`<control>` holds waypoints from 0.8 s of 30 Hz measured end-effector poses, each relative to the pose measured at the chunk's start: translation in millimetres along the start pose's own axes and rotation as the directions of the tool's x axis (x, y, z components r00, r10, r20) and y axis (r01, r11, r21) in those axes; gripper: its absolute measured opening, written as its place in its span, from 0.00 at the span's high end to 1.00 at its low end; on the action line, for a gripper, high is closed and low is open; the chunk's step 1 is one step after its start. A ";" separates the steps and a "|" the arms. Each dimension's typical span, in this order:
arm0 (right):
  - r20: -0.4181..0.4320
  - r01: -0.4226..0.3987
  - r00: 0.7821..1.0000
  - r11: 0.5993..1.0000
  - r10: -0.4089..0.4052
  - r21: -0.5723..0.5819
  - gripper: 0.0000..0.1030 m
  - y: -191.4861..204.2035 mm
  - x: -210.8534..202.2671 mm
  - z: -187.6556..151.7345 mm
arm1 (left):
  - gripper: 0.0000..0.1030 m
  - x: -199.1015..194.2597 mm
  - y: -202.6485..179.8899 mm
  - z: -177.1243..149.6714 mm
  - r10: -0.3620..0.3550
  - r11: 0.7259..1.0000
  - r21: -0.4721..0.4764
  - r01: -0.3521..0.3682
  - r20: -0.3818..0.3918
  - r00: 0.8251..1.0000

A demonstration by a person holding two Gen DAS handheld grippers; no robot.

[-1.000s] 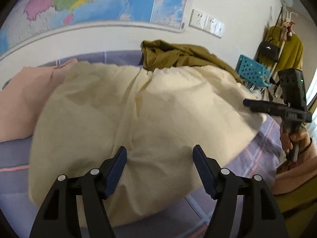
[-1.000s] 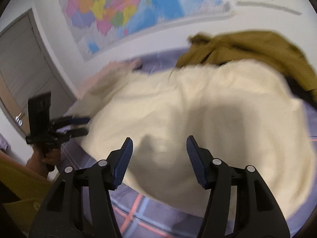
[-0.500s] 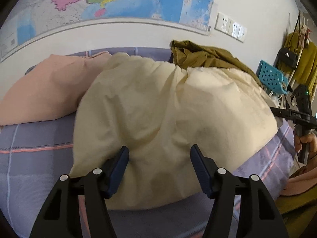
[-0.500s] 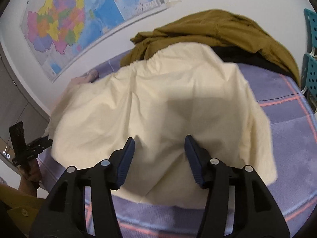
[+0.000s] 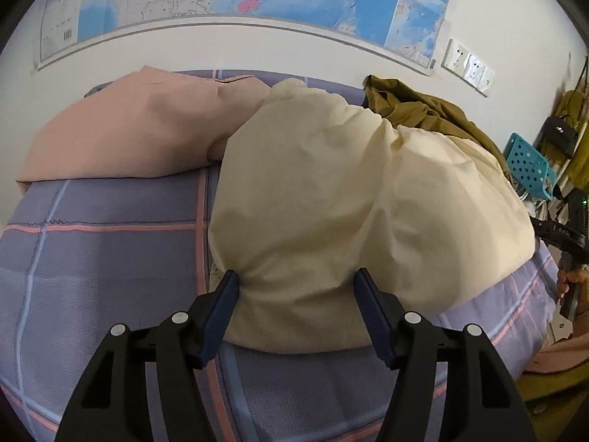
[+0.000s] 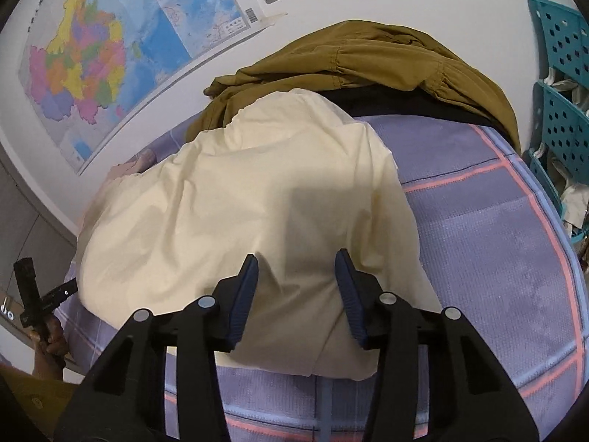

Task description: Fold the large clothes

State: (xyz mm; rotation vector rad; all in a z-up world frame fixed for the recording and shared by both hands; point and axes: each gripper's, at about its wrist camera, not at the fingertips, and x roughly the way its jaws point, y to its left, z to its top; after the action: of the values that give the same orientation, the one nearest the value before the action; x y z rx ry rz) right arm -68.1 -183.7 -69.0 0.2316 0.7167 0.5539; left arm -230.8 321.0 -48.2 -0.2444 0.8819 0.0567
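A large cream garment (image 5: 331,199) lies spread and rumpled on the purple plaid bed (image 5: 103,258); it also shows in the right wrist view (image 6: 250,199). My left gripper (image 5: 298,287) is open, its blue pads either side of the garment's near edge. My right gripper (image 6: 296,270) is open over the garment's near right edge. Each gripper appears in the other's view: the right at the far right (image 5: 567,235), the left at the lower left (image 6: 36,302).
A pink garment (image 5: 140,129) lies at the back left of the bed. An olive jacket (image 6: 353,59) lies at the back by the wall. Teal baskets (image 6: 559,84) stand to the right. A map (image 5: 257,0) hangs on the wall.
Both grippers have moved apart along the garment's near edge, the left toward its left end and the right toward its right end. Both stay open.
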 end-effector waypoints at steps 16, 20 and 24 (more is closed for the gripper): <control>0.003 -0.176 0.984 0.984 0.176 0.013 0.35 33.8 -34.6 -22.1 | 0.35 -30.8 -20.0 -27.1 -0.092 0.994 -0.061 0.089 -0.054 0.994; -0.029 -0.190 0.981 0.980 0.192 0.062 0.34 27.5 -31.5 -36.0 | 0.35 -22.5 -21.9 -38.8 -0.176 0.978 -0.127 0.163 -0.093 0.980; -0.032 -0.214 0.975 0.971 0.219 0.110 0.32 19.8 -33.7 -44.6 | 0.26 -15.5 -23.4 -39.7 -0.235 0.957 -0.193 0.216 -0.083 0.968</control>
State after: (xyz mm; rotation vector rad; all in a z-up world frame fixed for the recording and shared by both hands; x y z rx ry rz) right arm -127.1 -185.2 -75.5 0.4013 0.7691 0.7315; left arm -267.3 289.7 -56.0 -0.5230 0.9491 -0.0896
